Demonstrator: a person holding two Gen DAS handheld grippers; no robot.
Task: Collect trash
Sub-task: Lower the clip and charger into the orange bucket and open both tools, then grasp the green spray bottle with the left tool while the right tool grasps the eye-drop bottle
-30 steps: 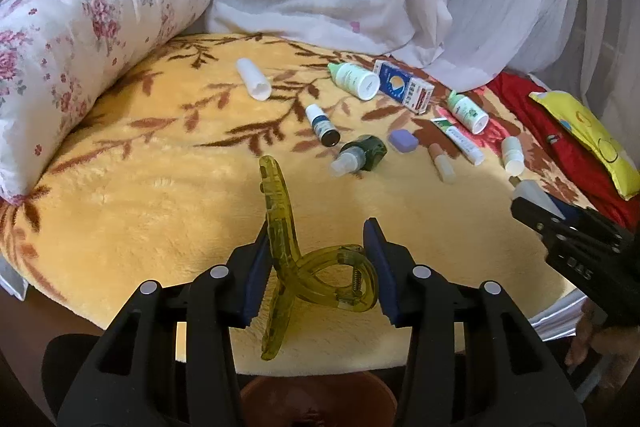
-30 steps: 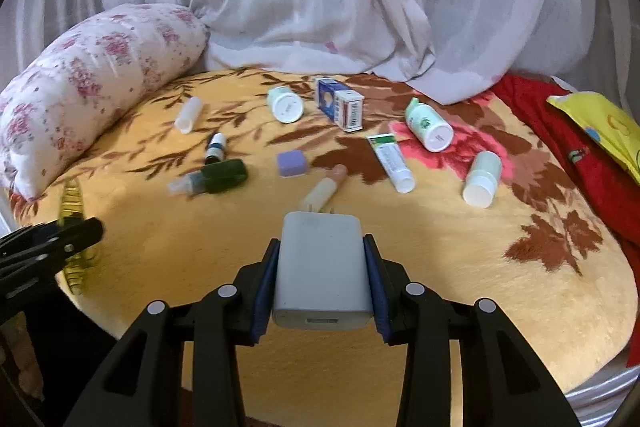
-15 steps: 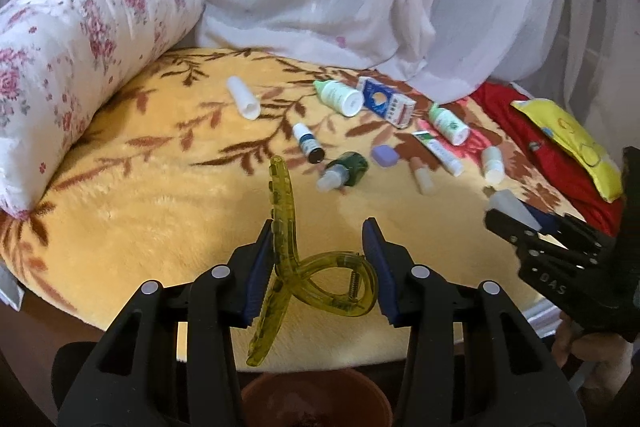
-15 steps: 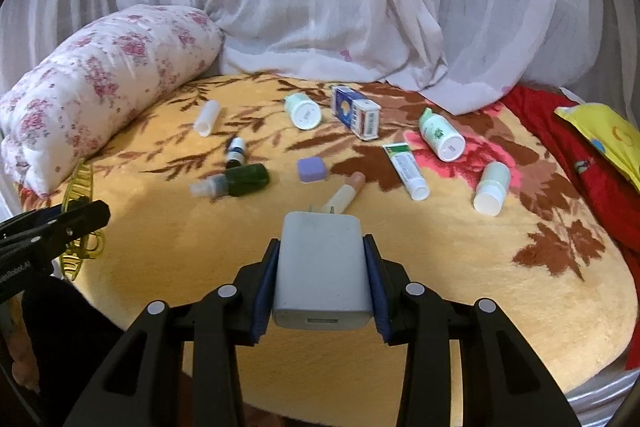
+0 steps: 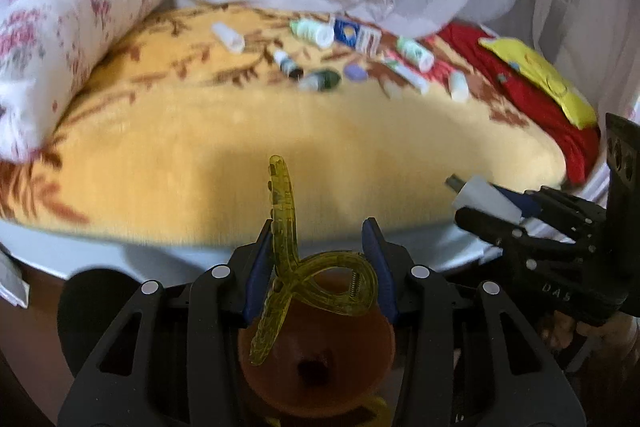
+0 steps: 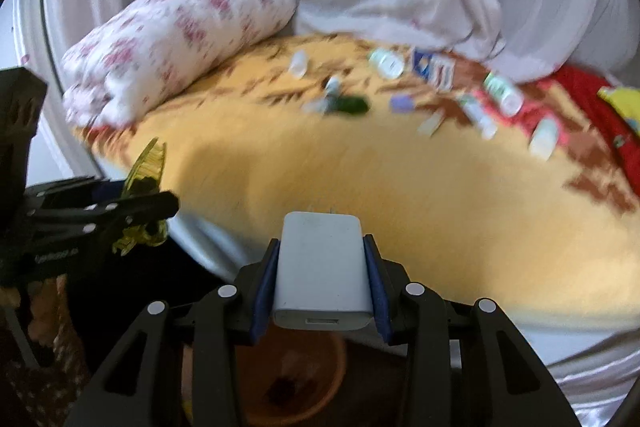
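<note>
My left gripper is shut on a yellow-green translucent hair claw clip, held off the bed's front edge above a brown round bin. My right gripper is shut on a white charger block, also off the bed's edge, with the brown bin below it. In the left wrist view the right gripper with the charger is at the right. In the right wrist view the left gripper with the clip is at the left.
A yellow floral blanket covers the bed. Several small bottles, tubes and a box lie at its far side. A floral pillow lies at the left, white curtain behind, red cloth and a yellow pouch at the right.
Both grippers have pulled back from the bed and lowered, each still holding its object. The brown bin now shows below them. The bed items look farther away.
</note>
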